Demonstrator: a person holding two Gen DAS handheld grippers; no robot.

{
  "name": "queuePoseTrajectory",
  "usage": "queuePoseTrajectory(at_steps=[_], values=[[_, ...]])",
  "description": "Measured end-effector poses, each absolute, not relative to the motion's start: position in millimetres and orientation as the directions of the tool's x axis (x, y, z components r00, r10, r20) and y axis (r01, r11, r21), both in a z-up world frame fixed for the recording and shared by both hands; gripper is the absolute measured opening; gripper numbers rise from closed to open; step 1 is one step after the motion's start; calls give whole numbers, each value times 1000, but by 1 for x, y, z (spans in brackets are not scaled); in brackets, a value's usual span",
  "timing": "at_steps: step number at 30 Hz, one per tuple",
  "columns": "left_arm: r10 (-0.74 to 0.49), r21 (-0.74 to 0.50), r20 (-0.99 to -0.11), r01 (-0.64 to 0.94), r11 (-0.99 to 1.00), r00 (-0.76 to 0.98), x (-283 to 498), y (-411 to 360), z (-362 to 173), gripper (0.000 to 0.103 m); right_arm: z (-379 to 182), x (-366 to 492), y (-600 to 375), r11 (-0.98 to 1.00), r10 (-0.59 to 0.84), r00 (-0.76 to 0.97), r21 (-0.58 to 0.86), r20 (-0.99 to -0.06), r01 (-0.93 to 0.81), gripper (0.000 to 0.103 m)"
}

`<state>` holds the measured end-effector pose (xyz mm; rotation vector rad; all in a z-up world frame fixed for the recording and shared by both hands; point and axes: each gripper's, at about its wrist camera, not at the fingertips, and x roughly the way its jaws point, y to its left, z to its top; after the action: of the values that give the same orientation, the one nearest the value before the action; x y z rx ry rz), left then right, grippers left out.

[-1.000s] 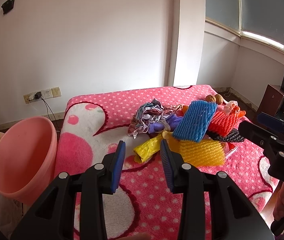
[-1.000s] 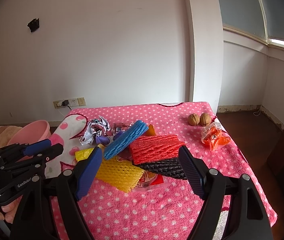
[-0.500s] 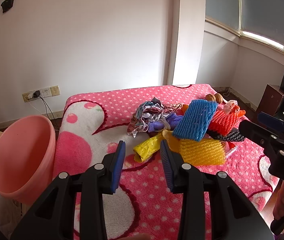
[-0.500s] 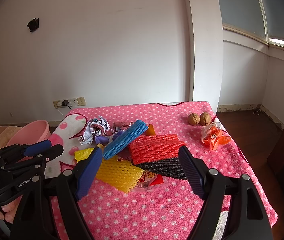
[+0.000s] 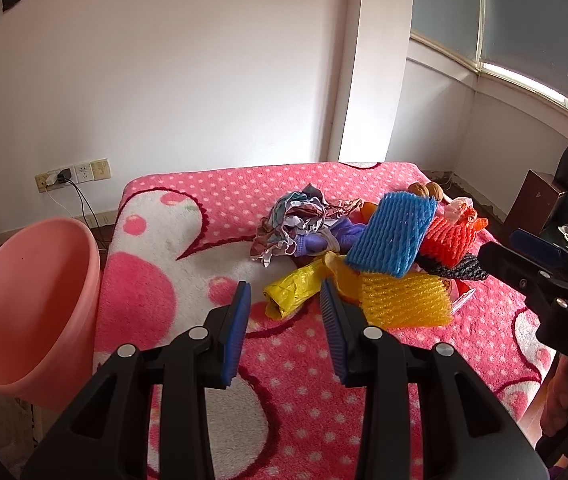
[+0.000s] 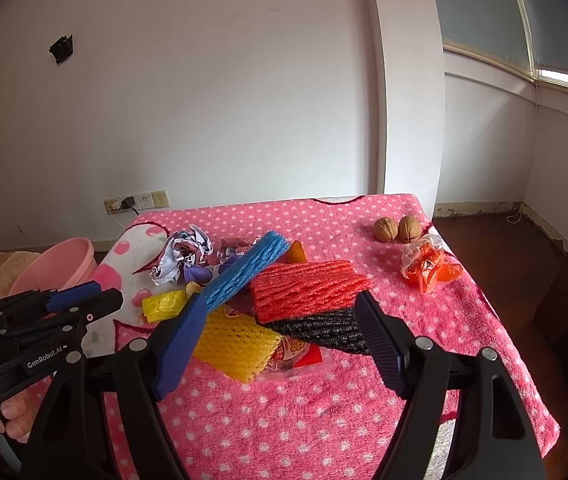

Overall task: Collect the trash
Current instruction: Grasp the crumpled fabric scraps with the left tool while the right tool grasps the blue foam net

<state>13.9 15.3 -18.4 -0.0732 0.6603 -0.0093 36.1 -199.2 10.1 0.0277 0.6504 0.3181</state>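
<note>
Fluffy, matt blanket (image 6: 324, 408) lies under the fingers; ahead, foam-net sleeves (image 6: 304, 290) look rough and spongy, the yellow bag (image 5: 292, 292) glossy plastic, the pink bin (image 5: 28, 304) smooth.

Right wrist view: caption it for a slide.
Open right claw above a pile of coloured foam fruit nets on the pink polka-dot blanket.

White walls (image 6: 224, 100) — window (image 5: 524, 20) right, daylight.

Both views are evenly lit by soft daylight from the window (image 5: 524, 76) at upper right, with faint shadows, sharp focus, and edges bent and darkened by fisheye distortion.
</note>
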Motion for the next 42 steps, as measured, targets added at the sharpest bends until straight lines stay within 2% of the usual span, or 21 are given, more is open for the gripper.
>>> queuePoseTrajectory(at_steps=[18,19,20,24,30,33,36,37,38,39,40,42], values=[[-94,-102,-622,39,994,777,66,26,-11,37,12,76,-188,932,359,712,200,-603,-301,72],[-93,-99,-625,40,994,775,70,25,-12,35,12,80,-188,931,363,708,208,-606,-300,72],[-96,-101,-630,42,994,771,75,25,-14,26,12,84,-188,929,369,701,218,-610,-300,72],[-118,-134,-658,38,990,744,92,29,-22,23,10,97,-185,927,375,683,232,-626,-296,72],[-147,-174,-687,35,984,712,106,35,-33,5,0,114,-182,924,382,645,254,-662,-286,70],[-157,-192,-675,34,981,721,103,37,-32,1,-5,121,-180,926,377,627,257,-681,-277,64],[-162,-198,-662,38,980,732,99,38,-28,1,-10,126,-178,925,378,607,267,-699,-269,52],[-163,-198,-658,40,979,735,97,39,-27,1,-11,126,-177,925,380,601,271,-703,-268,44],[-162,-197,-655,40,980,738,96,39,-25,1,-13,127,-177,923,384,595,277,-706,-266,31],[-162,-199,-652,39,979,741,95,40,-24,1,-14,127,-177,921,390,589,286,-708,-266,22],[-164,-203,-647,39,978,745,93,42,-22,1,-14,127,-177,917,398,583,297,-708,-266,10],[-167,-213,-636,37,976,753,88,45,-19,1,-11,125,-176,913,408,587,308,-699,-268,8]])
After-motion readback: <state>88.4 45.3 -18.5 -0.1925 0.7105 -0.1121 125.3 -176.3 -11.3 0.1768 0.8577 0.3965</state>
